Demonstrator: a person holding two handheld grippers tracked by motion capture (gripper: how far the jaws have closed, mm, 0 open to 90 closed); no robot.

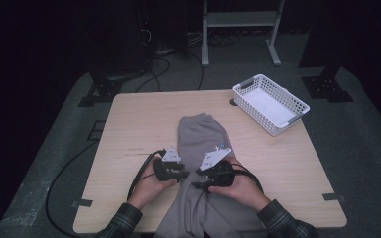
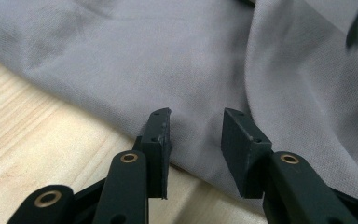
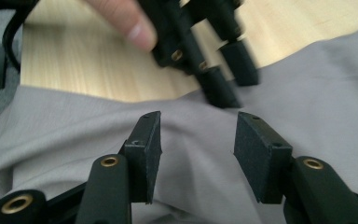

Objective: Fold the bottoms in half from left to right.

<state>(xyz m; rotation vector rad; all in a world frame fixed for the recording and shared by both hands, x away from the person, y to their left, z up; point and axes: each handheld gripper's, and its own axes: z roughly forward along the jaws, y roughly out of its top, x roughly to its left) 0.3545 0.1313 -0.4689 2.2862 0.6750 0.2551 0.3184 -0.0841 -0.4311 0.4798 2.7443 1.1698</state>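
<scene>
Legible text, labels, brands, numbers, signs: none can be read on any item or surface in the three views.

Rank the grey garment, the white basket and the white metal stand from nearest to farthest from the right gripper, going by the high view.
From the right gripper:
1. The grey garment, directly under and around it at the table's near middle.
2. The white basket, at the table's far right corner.
3. The white metal stand, on the floor beyond the table's far edge.
</scene>
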